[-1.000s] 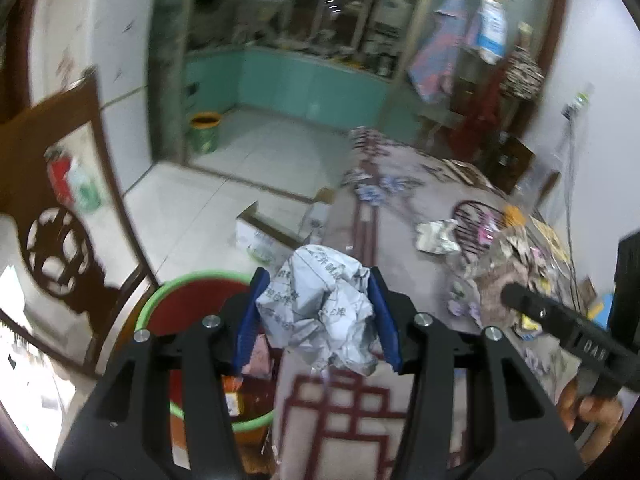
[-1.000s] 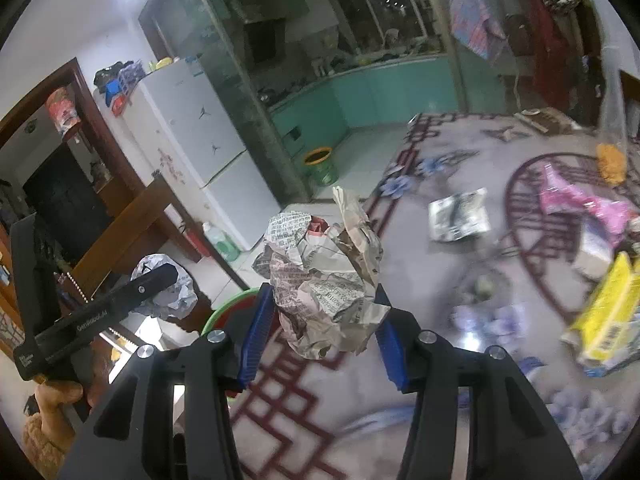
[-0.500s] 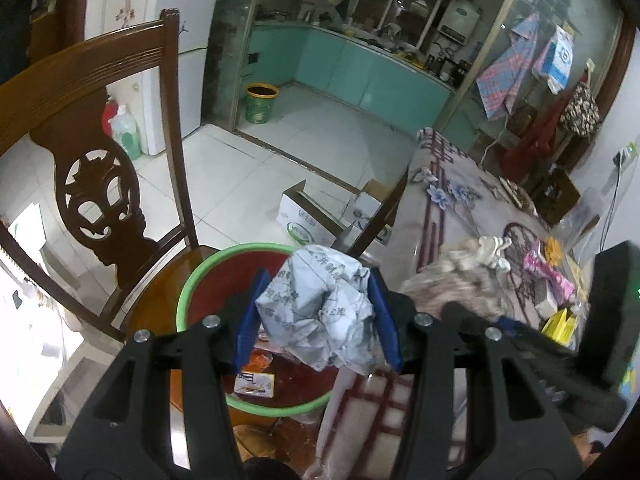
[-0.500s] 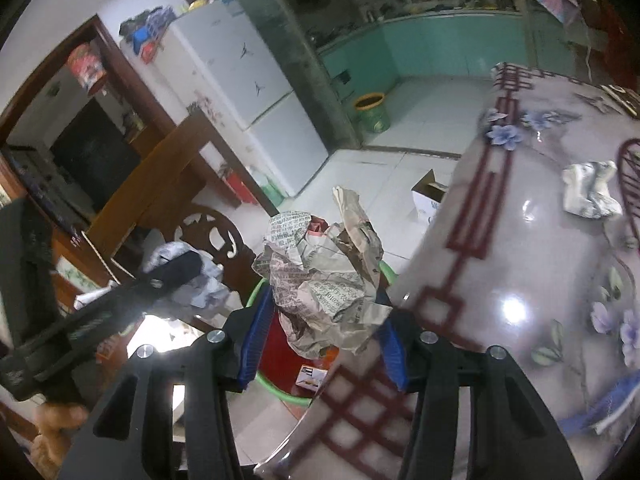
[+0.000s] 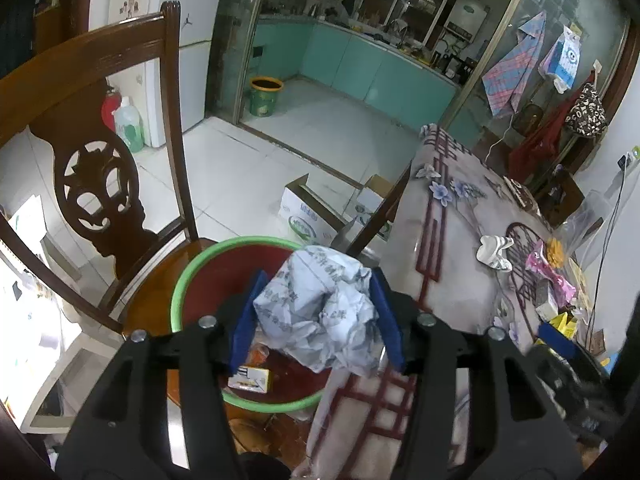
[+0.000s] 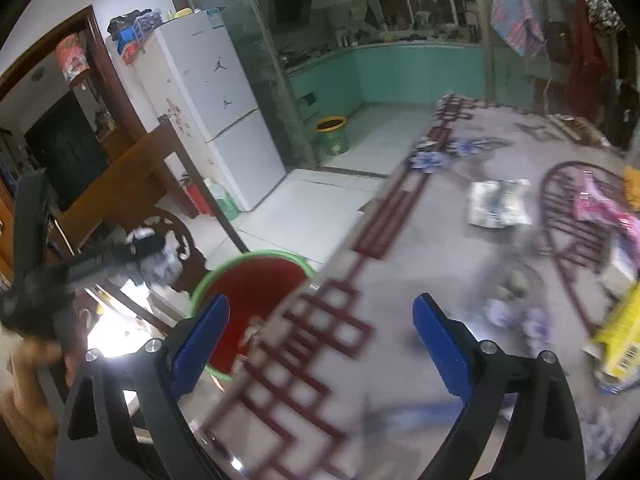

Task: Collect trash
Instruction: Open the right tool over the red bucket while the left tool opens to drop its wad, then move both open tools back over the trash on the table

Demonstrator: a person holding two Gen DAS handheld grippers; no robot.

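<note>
Left wrist: left gripper (image 5: 318, 320) has a crumpled paper wad (image 5: 320, 312) between its blue pads (image 5: 246, 324). Jaws are opening, but both pads are on the wad's sides, so it's gripped for now. Wad sits dead centre between the fingers and sticks out past the tips toward 12. Directly beneath and behind it is the bin (image 5: 188, 280), green rim, red inside, standing on a wooden chair (image 5: 100, 184). A small carton (image 5: 250, 378) lies in the bin at 7 o'clock from the wad. Table (image 5: 452, 248) edge runs from 5 up to 1 o'clock; another white wad (image 5: 494, 252) lies on it at 2 o'clock, well apart. The bin's contents show only here.

Right wrist: right gripper (image 6: 320, 344) is spread wide and opening, nothing between the pads (image 6: 440, 344). View is motion-blurred. Bin (image 6: 256, 276) at 11 o'clock from the fingertips, partly cut off by the table (image 6: 420, 264) edge. Only here: left gripper (image 6: 100, 262) from outside at 9 o'clock, with the wad (image 6: 164, 264) pale at its tip; a flat paper scrap (image 6: 500, 202) on the table at 1 o'clock; a yellow packet (image 6: 620, 336) at 3.
</note>
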